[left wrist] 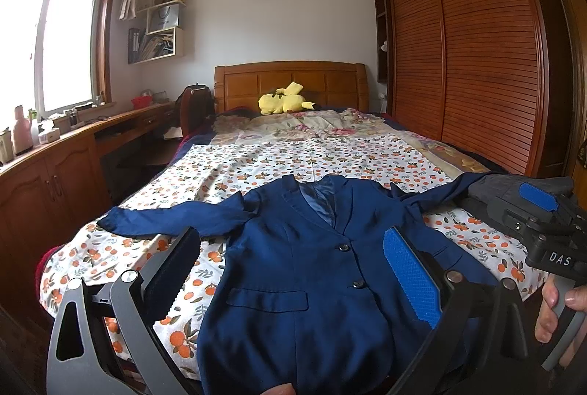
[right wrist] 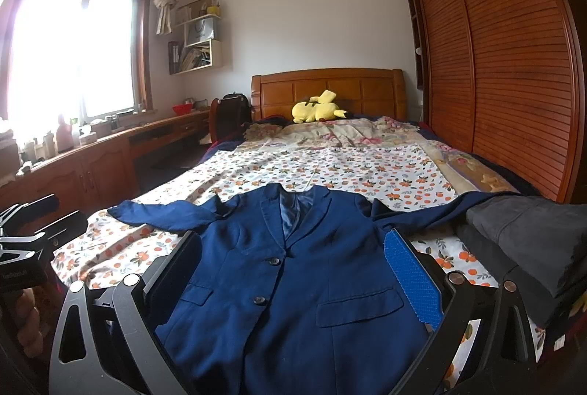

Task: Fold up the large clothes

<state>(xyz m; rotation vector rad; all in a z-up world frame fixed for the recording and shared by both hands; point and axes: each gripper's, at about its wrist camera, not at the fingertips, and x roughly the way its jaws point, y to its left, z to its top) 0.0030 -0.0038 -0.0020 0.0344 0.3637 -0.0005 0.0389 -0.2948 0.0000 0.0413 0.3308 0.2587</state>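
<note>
The blue jacket (left wrist: 293, 248) lies front-up and buttoned on the bed (left wrist: 256, 160), sleeves spread. It looks soft but structured and fairly heavy; sleeve ends or shoulders seem the best holds. Left hand-held gripper (left wrist: 293, 270) and right hand-held gripper (right wrist: 293, 270) hover with fingers apart, empty. The hem is cut off; the right cuff hides by dark folded clothes (right wrist: 528, 233).

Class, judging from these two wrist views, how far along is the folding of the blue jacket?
Done: the navy blazer lies flat and buttoned on the orange-print sheet, sleeves spread; dark folded clothes sit at the right edge. In hand: nothing; the left tongs and right tongs hang open above it. Left: every fold, sleeves first, probably.
</note>
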